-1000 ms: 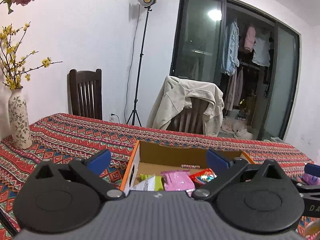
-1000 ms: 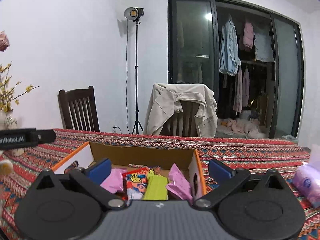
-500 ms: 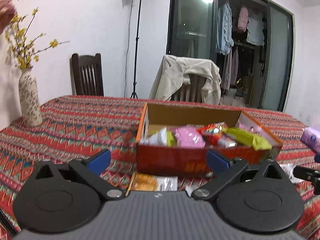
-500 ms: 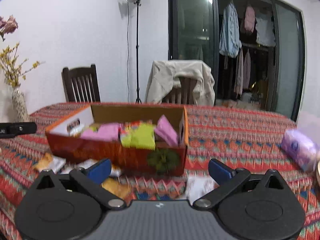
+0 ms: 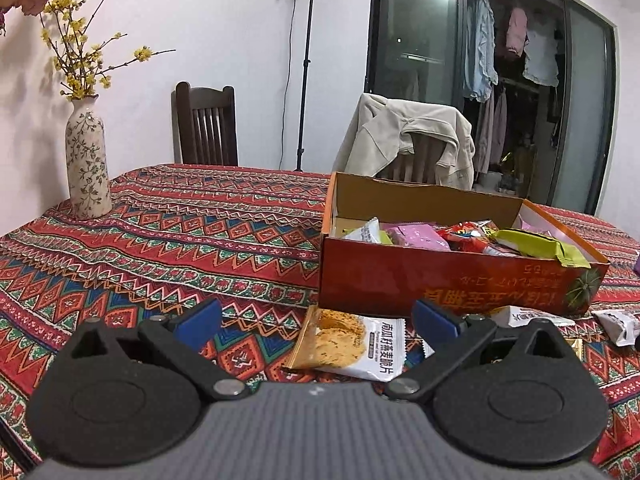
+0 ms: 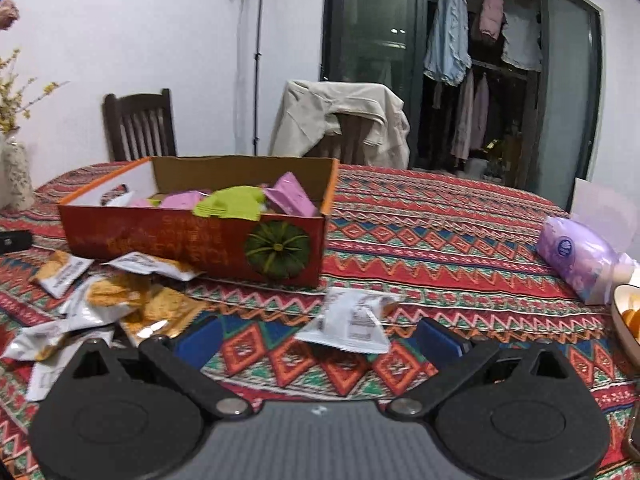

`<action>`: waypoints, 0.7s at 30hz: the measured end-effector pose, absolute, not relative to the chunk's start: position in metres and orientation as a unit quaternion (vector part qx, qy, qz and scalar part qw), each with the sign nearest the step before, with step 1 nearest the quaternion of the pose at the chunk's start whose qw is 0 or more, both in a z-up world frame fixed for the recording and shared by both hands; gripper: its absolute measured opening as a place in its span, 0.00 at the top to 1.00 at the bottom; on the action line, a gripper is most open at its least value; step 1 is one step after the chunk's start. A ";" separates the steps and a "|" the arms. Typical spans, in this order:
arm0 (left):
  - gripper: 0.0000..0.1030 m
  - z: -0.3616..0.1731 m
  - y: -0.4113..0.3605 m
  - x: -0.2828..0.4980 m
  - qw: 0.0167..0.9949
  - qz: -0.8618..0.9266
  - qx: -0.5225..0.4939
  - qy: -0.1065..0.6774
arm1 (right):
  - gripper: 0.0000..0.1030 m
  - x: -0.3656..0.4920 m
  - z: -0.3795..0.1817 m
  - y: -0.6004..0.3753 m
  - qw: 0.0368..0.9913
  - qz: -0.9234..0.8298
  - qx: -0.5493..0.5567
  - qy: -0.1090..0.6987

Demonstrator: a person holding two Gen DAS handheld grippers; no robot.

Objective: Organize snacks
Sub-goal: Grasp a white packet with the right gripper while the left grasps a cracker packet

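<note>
Hidden or cut off: I cannot see under the wrappers heaped in the open orange cardboard snack box [image 5: 452, 284]; pink, green, red and white packets [image 5: 416, 236] overlap there. The printed text on its front is unreadable to me. In my right view the scene is slightly blurred.
Left gripper [image 5: 316, 322]: its blue-padded jaws stand wide apart, gripping nothing; a white-and-orange cracker packet [image 5: 352, 346] lies flat on the cloth between them, just before the box.
Right gripper [image 6: 318, 336]: jaws wide, having just closed a little, nothing pressed; a white crumpled snack packet [image 6: 352, 320] lies between them on the cloth.
Loose snacks: a pile of white-and-orange packets [image 6: 100, 304] lies left of the right gripper, touching the box's front.
Surroundings: red patterned tablecloth [image 5: 180, 240]; floral ceramic vase with yellow blossoms [image 5: 86, 164] at far left; purple tissue pack [image 6: 580, 252] at right; bowl rim with orange pieces [image 6: 626, 320], cut off by the frame.
In the way: each gripper's black body hides the near cloth.
</note>
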State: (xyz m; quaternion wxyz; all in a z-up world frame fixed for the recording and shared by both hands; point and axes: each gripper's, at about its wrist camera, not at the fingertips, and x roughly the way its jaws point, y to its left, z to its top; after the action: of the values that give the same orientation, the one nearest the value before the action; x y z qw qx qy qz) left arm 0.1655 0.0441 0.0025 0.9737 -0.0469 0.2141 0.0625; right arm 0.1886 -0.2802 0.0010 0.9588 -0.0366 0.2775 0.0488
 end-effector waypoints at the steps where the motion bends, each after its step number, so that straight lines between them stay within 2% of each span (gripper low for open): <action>1: 0.00 0.003 0.044 0.165 0.974 0.062 -0.048 0.213 | 0.13 0.193 0.001 -0.282 0.958 0.045 -0.035 0.281; 3: 0.00 0.003 0.044 0.164 0.974 0.063 -0.049 0.210 | 0.19 0.204 0.001 -0.283 0.956 0.042 -0.031 0.289; 5: 0.00 0.002 0.046 0.164 0.974 0.064 -0.052 0.210 | 0.21 0.216 0.001 -0.282 0.954 0.033 -0.033 0.297; 7: 0.00 0.002 0.047 0.164 0.974 0.063 -0.057 0.211 | 0.34 0.227 -0.002 -0.280 0.951 0.023 -0.039 0.306; 9: 0.00 0.002 0.047 0.164 0.973 0.063 -0.059 0.213 | 0.39 0.239 -0.006 -0.279 0.947 0.017 -0.039 0.320; 14: 0.00 0.002 0.048 0.165 0.973 0.060 -0.061 0.215 | 0.45 0.258 -0.021 -0.279 0.933 0.011 -0.022 0.359; 16: 0.00 0.002 0.048 0.165 0.973 0.059 -0.061 0.214 | 0.58 0.257 -0.022 -0.280 0.934 0.015 -0.014 0.357; 21: 0.00 0.001 0.048 0.165 0.973 0.055 -0.062 0.215 | 0.59 0.241 -0.012 -0.274 0.948 0.014 0.000 0.319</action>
State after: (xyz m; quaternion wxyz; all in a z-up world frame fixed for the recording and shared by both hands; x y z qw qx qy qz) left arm 0.1652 0.0476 0.0010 0.9731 -0.0621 0.2149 0.0552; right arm 0.2408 -0.2739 -0.0123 0.9477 -0.0005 0.3190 0.0144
